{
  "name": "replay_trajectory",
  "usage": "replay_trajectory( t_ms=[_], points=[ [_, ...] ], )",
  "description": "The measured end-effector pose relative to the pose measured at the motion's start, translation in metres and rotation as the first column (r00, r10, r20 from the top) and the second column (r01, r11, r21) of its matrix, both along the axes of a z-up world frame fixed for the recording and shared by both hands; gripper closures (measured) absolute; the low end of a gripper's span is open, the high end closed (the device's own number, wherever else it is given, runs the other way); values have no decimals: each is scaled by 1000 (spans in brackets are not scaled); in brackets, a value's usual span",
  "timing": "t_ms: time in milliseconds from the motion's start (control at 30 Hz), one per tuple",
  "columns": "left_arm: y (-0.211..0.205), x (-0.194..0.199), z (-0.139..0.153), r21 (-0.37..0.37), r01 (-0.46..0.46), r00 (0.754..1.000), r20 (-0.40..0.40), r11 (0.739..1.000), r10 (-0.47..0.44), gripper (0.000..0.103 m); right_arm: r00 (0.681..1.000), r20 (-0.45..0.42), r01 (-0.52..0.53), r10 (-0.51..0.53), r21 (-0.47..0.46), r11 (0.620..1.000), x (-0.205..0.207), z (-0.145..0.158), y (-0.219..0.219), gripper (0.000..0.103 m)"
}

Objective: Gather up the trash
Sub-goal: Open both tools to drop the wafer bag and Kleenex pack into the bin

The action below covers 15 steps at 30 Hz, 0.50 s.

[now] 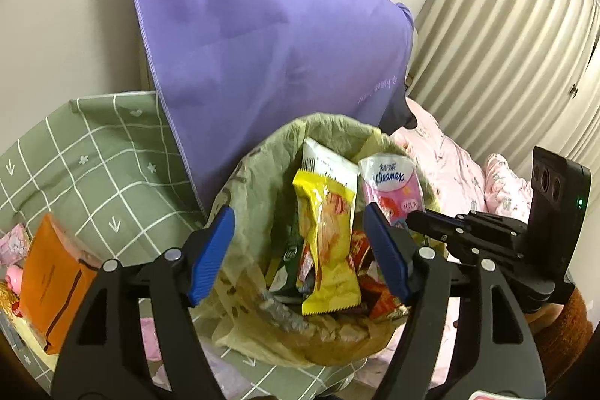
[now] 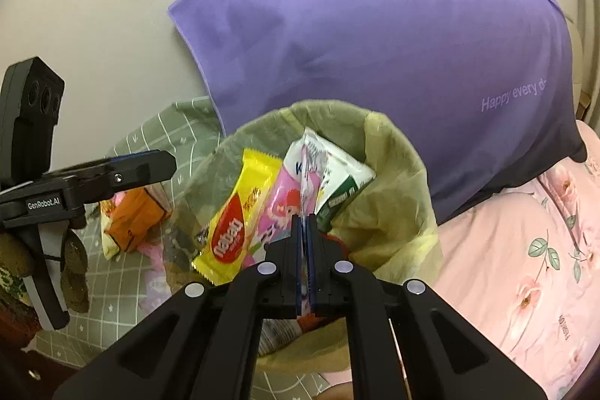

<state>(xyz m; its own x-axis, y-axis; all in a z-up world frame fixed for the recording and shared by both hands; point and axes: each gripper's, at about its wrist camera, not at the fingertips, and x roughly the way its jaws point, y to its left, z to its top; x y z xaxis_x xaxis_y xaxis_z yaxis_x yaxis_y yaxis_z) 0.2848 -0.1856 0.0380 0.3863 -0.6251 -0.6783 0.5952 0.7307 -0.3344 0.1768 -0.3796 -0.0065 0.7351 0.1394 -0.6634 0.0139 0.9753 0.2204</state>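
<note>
Bin (image 1: 262, 152) is nearly full of wrappers. Left gripper (image 1: 300, 250) is released and empty; right gripper (image 2: 304, 250) clenches the pink tissue pack (image 2: 279, 212). Orange packet (image 1: 52, 280) on the bed is possibly still left.

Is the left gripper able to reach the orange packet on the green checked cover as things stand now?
Probably yes. The left gripper is open and holds nothing, and the orange packet lies uncovered on the green cover, off to its left. The gripper now points at the trash bin, so it must swing left first.
</note>
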Motion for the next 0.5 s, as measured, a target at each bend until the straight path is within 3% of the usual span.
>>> replay_trajectory(
  t_ms=[167,367,500],
  points=[
    [12,-3,-6,6,-18,1000,-11,1000,19,36,991,-120,56,-67,-98,994,-1,-8,2,98],
    [32,-4,-14,8,-59,998,-29,998,59,35,989,-86,102,-117,-167,981,-19,6,2,98],
    [45,-8,-16,4,-76,997,-33,997,76,35,996,-40,76,-83,-149,986,-25,14,3,98]
  ],
)
